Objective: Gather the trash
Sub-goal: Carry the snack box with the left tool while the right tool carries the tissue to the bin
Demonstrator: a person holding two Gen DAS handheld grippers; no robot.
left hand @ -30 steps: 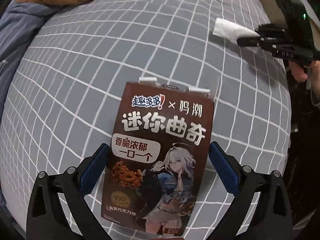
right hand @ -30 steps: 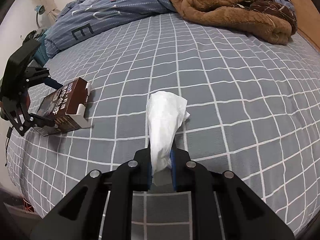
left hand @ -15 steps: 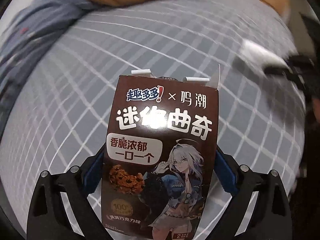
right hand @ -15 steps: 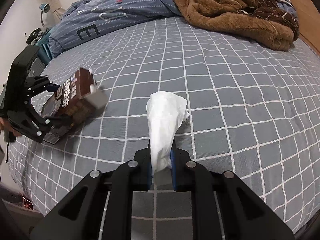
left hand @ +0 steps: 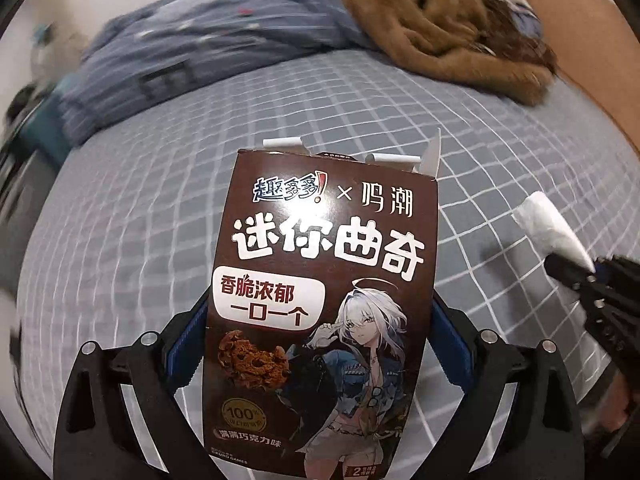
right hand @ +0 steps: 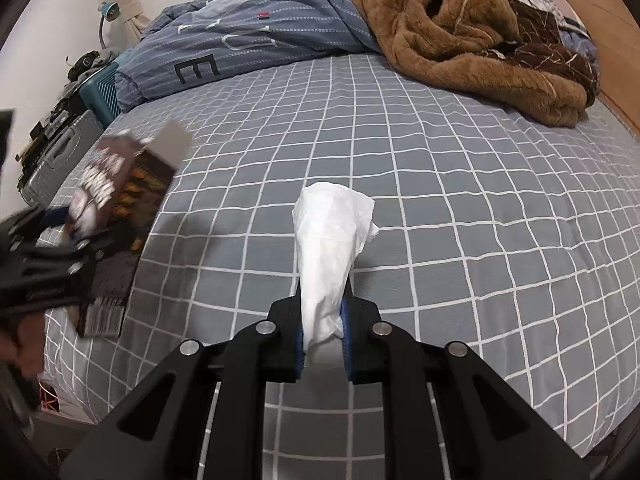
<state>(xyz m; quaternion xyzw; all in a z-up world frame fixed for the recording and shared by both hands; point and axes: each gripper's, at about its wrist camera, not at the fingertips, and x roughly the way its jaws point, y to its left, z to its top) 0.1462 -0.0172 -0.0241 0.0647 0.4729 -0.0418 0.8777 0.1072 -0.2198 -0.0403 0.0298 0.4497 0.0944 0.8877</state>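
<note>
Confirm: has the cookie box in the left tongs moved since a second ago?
Yes. In the right wrist view the cookie box has lifted off the checked sheet and tipped up, toward the striped duvet.

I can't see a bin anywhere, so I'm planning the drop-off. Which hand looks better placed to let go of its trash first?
No clear edge. The left gripper clamps the cookie box, the right gripper pinches the tissue, and both hang over the bed. No bin shows.

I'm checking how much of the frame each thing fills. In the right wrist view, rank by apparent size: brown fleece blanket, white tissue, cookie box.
1. brown fleece blanket, clearly largest.
2. cookie box and white tissue: similar in apparent size; the box is blurred and the tissue nearer the camera, so unranked.
</note>
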